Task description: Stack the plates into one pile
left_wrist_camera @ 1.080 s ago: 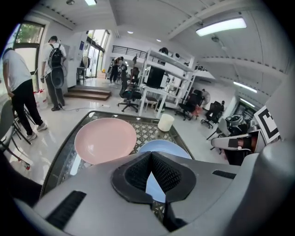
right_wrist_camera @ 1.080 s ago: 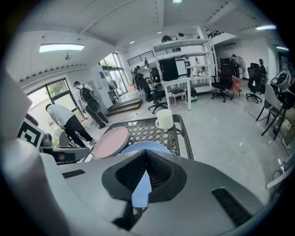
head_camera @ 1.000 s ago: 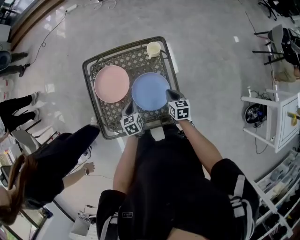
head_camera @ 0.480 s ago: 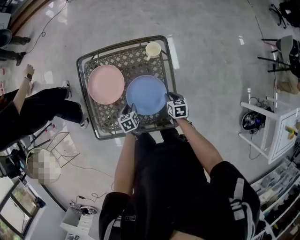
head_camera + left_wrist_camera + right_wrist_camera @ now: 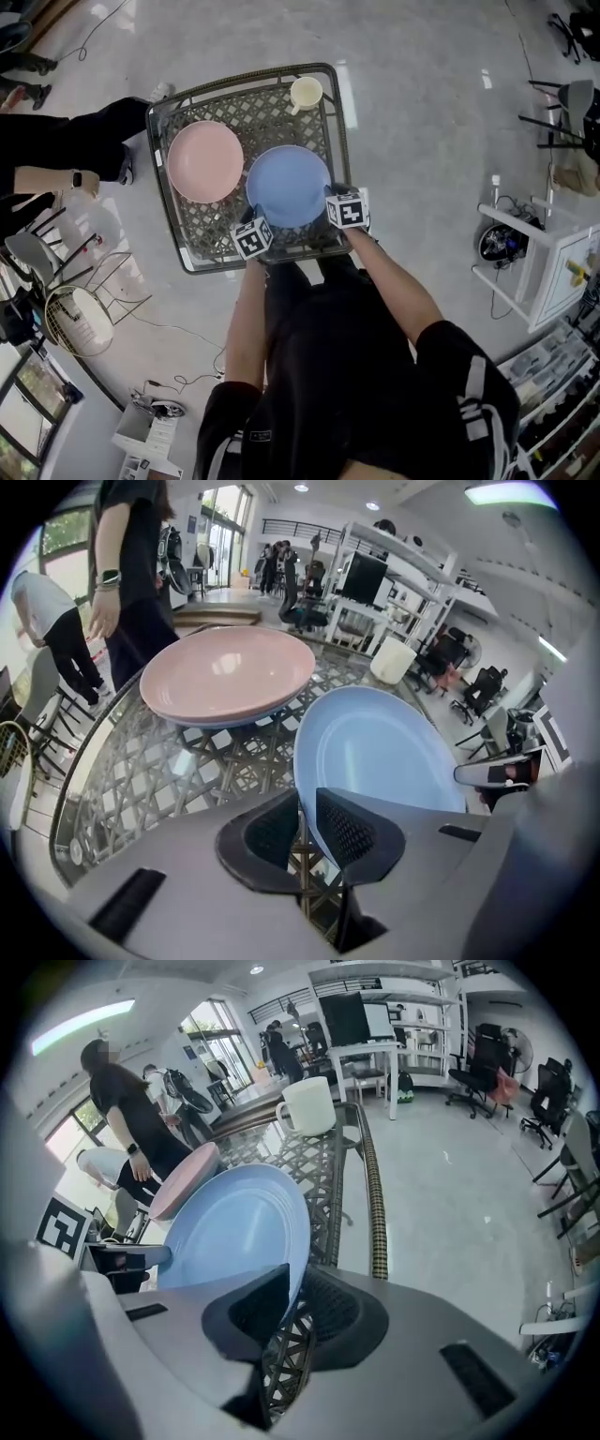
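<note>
Between the jaws of the left claw [image 5: 305, 803] lies the near rim of the blue plate [image 5: 375, 752]. Those jaws are closing, and a sliver of gap seems to remain at the outer pad, so this side does not grip yet. The right claw [image 5: 292, 1283] is clamped on the same rim, further round to the right.

My judgement is that the step in hand is picking up the blue plate to carry it onto the pink plate [image 5: 204, 161]. To do it well, let the left claw finish its bite before any lift, so the load is shared and the plate does not swing on one pinch. Keep both claws level and raise the plate clear of the lattice table [image 5: 272, 117]. The pink plate lies just beside it, to the left and a little further off, so the blue rim must pass above the pink rim rather than knock it. Centre it, lower it flat, then let go with both claws together.

Both plates are bare. A pale mug [image 5: 307, 93] stands upright at the far edge of the table, well apart from the claws, with nothing showing inside.
</note>
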Motion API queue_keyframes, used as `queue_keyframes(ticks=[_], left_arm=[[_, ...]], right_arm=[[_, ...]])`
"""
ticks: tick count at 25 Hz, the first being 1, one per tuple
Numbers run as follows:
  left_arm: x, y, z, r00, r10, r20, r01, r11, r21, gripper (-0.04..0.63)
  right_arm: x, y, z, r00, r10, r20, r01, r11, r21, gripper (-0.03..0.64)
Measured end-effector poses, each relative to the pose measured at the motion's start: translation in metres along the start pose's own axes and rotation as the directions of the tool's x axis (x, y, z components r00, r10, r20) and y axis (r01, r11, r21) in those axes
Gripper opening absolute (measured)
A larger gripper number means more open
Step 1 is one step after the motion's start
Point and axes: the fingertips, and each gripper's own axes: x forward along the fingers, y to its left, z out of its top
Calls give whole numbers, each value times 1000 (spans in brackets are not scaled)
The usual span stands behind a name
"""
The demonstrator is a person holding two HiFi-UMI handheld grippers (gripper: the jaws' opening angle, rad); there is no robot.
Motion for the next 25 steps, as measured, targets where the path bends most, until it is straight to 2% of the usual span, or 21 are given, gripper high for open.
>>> queue_keyframes(ticks=[1, 7, 12, 18, 25], left_arm=[[0, 0, 0, 1000, 2, 1, -2, 1000, -4, 62], [-10, -1, -2, 1000, -4, 1, 4, 1000, -4, 54], [-39, -7, 3, 999, 8, 51, -8, 1000, -6, 54], [-77, -8, 21, 992, 38, 118, -37, 999, -9, 54], [-116, 25, 56, 980, 37, 194, -39, 999, 7, 54]], right_arm=[[1, -2, 0, 1000, -2, -1, 2, 1000, 8, 39], [-6, -1, 4, 1000, 14, -1, -14, 1000, 4, 34], [-30, 7, 14, 998, 47, 40, -47, 999, 4, 29], [-60, 25, 34, 989, 107, 106, -102, 993, -53, 29], [-67, 71, 68, 979, 135, 155, -125, 989, -78, 29]])
